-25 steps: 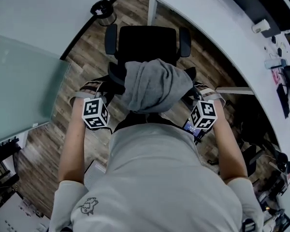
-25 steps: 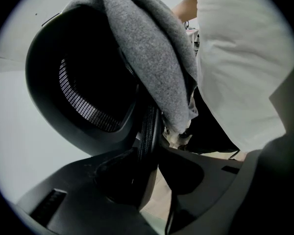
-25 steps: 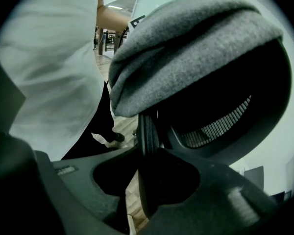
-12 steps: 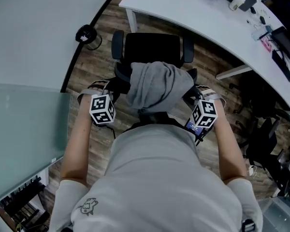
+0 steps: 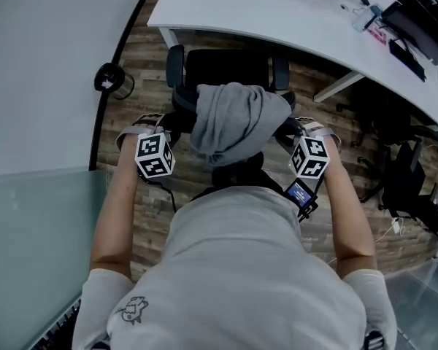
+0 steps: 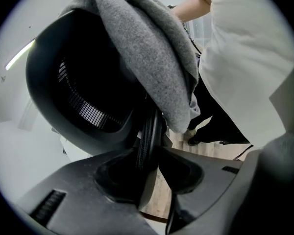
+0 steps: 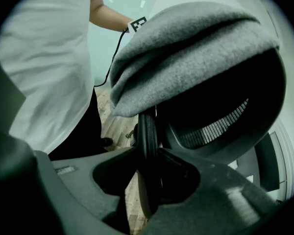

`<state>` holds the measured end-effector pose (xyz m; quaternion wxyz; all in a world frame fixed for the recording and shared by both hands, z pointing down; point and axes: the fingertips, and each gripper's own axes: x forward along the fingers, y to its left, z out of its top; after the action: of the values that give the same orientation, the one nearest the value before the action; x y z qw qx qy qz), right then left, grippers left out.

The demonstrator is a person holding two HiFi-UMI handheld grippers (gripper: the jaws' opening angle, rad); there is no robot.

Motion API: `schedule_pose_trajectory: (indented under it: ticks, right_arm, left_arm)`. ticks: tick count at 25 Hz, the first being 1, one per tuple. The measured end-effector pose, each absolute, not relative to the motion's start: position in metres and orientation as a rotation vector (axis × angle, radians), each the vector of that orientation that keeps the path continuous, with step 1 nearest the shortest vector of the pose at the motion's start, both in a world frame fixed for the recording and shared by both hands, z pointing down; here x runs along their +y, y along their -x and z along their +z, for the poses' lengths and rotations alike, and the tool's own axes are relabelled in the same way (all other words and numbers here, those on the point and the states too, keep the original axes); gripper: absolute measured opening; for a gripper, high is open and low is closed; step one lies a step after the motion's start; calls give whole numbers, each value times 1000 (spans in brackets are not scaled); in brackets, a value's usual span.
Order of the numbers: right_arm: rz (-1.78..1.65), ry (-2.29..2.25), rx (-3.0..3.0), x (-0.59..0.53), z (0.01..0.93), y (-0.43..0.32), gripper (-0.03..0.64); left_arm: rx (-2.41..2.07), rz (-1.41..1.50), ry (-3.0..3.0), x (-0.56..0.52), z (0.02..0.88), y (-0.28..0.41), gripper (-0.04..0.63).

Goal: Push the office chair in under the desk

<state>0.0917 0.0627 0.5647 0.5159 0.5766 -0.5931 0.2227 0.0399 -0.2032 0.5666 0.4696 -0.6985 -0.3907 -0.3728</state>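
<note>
Left tongs (image 6: 149,146), right tongs (image 7: 148,146) clamp office chair (image 5: 226,68); seat front at desk (image 5: 277,17) edge.

Left tool (image 6: 154,148) and right tool (image 7: 149,153) both point steeply down, jaws clamped on the backrest (image 6: 81,99).

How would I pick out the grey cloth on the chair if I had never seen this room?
Find the long white desk that runs across the top of the head view; the black office chair stands right in front of it. Draped over the top of the chair's backrest is the grey garment, the only soft, pale thing on an otherwise all-black chair.
</note>
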Motion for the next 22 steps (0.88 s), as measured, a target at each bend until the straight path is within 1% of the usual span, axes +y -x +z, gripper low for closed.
schedule_pose_trajectory:
  ticks: [9, 22]
  right_arm:
    - [569, -1430, -1394, 101, 566, -125, 124]
    - [568, -1454, -1377, 162, 565, -213, 126]
  left_arm:
    - [-994, -892, 1681, -166, 569, -86, 133]
    - [-1017, -913, 1651, -106, 567, -181, 133]
